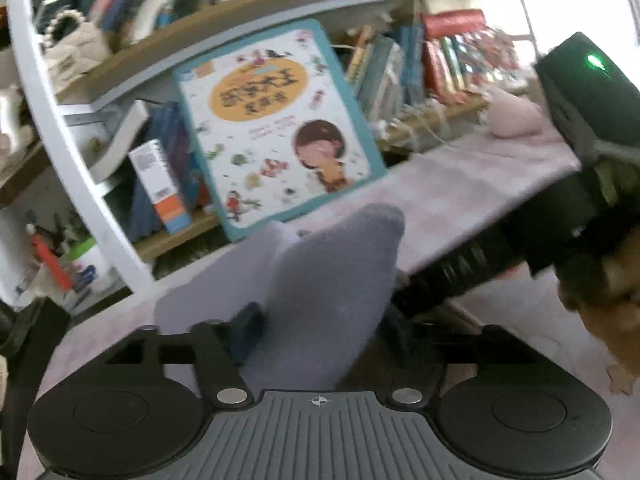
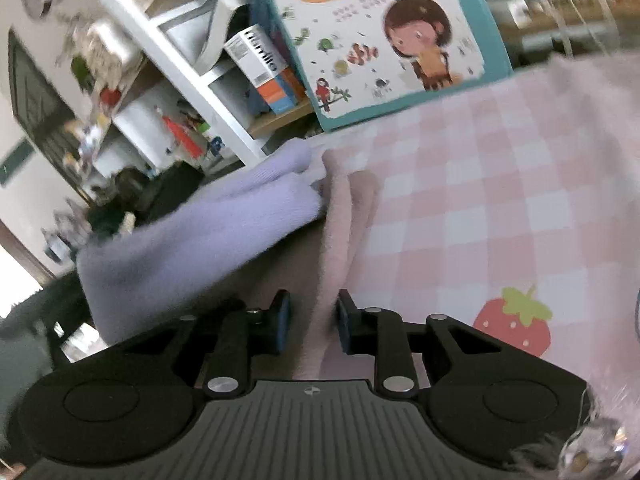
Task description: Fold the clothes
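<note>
Lavender knit garment (image 1: 332, 280), soft and bunched, sits clamped in the left gripper (image 1: 320, 328); the right gripper (image 2: 310, 326) pinches fuzzy pink cloth (image 2: 340, 232).

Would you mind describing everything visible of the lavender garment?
The lavender garment is soft, fuzzy knit, plain, without print. In the right wrist view it stretches leftward in rounded folds, touching a pink fabric that the right gripper pinches, on the pink checked cloth. In the left wrist view it stands bunched between the fingers of the left gripper, which grips it.
</note>
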The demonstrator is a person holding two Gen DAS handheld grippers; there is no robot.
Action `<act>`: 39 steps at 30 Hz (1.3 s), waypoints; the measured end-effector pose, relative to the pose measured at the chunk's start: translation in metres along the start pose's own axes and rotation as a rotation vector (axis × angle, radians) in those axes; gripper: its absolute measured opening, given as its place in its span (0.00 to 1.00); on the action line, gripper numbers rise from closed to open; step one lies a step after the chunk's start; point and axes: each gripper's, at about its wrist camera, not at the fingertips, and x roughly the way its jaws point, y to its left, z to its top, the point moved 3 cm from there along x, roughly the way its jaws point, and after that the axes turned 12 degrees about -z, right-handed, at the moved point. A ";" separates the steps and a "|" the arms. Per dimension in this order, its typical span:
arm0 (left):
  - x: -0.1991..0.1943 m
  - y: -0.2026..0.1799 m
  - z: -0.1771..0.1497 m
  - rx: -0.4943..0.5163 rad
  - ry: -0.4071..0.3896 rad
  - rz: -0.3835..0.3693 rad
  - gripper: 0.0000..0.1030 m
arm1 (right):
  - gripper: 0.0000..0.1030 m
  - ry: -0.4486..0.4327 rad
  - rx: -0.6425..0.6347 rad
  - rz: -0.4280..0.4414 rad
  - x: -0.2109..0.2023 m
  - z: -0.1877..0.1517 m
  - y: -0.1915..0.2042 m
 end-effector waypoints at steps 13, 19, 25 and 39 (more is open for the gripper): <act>-0.070 0.005 0.003 -0.082 -0.214 -0.276 0.69 | 0.47 -0.063 0.135 0.038 -0.025 0.013 -0.021; -0.111 0.049 0.004 -0.228 -0.391 -0.273 0.69 | 0.60 -0.117 0.167 0.086 -0.043 0.021 -0.025; -0.086 0.086 -0.019 -0.365 -0.336 -0.146 0.61 | 0.73 -0.094 0.162 0.236 -0.047 0.022 -0.013; -0.039 0.032 -0.045 -0.088 -0.083 -0.154 0.49 | 0.52 0.044 0.076 0.118 0.028 0.047 0.031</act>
